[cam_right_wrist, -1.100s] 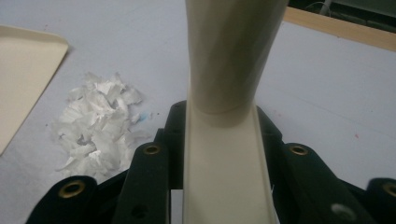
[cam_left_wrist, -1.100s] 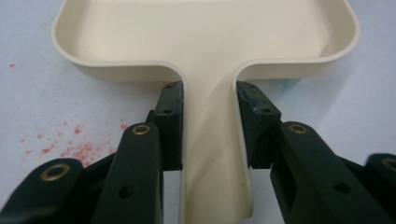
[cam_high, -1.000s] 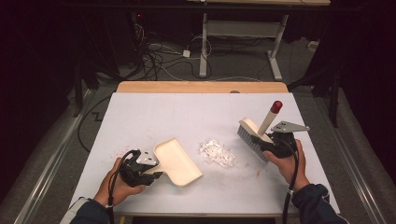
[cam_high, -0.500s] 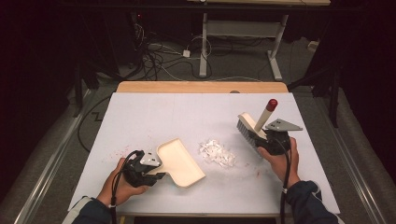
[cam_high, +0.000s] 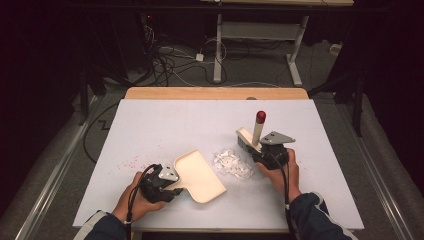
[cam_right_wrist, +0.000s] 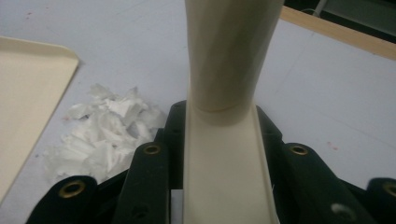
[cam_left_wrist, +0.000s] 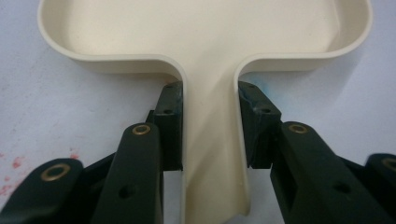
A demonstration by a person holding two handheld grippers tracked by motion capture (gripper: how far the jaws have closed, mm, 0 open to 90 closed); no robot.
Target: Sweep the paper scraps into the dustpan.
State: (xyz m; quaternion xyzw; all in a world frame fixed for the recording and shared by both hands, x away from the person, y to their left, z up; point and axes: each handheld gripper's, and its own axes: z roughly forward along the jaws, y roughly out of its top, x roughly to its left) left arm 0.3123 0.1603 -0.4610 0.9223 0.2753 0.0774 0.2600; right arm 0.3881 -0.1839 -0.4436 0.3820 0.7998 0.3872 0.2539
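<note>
Worktop: white sheet point(cam_high: 165, 125) is lying over a wooden top, cables trailing on the dark floor behind.
Left claw point(cam_high: 172, 182): is clamping shut on the dustpan point(cam_high: 200, 170) handle, keeping the pan flat with its open lip facing the scraps.
Paper scraps point(cam_high: 231, 164): are lying heaped between pan and brush.
Right claw point(cam_high: 260, 150): is gripping the brush point(cam_high: 250, 136) handle tight, bristles down just beside the heap, probably readying a sweep toward the pan.

L tool point(cam_high: 172, 181): low at near-left, jaws clamped tight, forearm entering from bottom edge. R tool point(cam_high: 257, 149): at near-right, jaws clamped tight, grey plate on top, hand wrapped round its body, wrist straight.
</note>
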